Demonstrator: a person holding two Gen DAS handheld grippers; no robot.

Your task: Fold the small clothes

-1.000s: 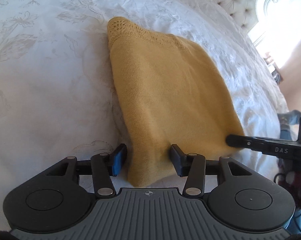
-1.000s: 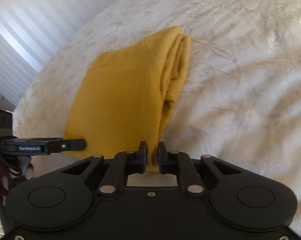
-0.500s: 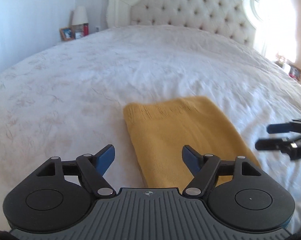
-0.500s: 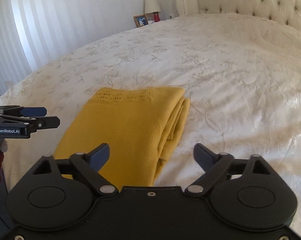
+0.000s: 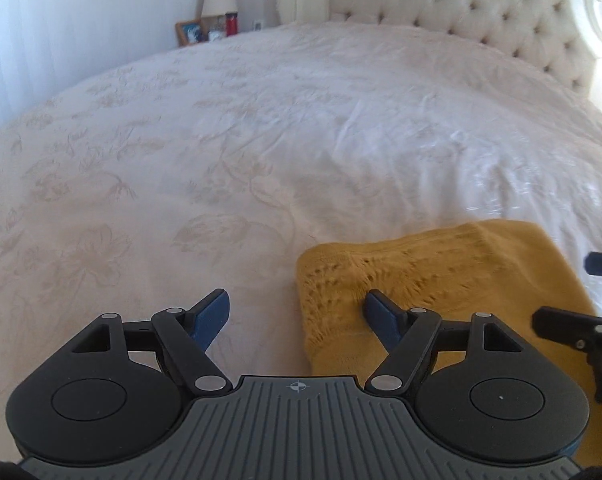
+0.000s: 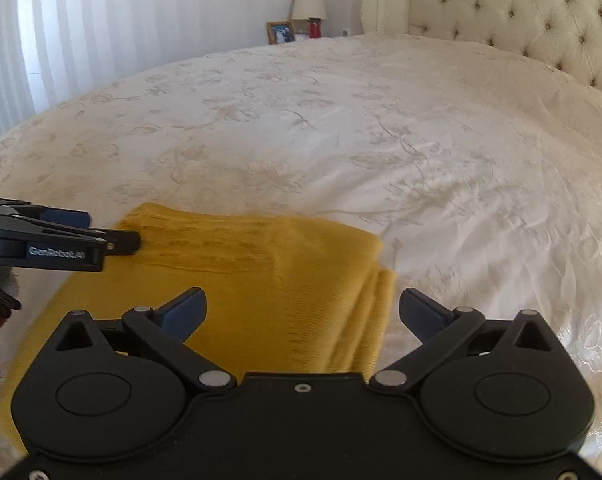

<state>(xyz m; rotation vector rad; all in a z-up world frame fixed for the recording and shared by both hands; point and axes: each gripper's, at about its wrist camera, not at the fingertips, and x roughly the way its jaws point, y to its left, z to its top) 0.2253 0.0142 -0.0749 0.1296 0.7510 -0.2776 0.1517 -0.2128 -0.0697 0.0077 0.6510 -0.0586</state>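
both jaws wide open and empty, left gripper (image 5: 295, 316) and right gripper (image 6: 303, 310) above the folded yellow knit (image 6: 269, 280) lying on the bed (image 6: 341, 128), risk: a low fingertip snags the stacked right edge and undoes the fold.

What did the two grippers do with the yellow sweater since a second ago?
Both let go. The right gripper, which was pinching the yellow sweater's edge, opened; the left gripper, already loose around its near end, opened wider. Both then lifted and pulled back, so more of the bed and the headboard show. The sweater stayed folded on the bed.
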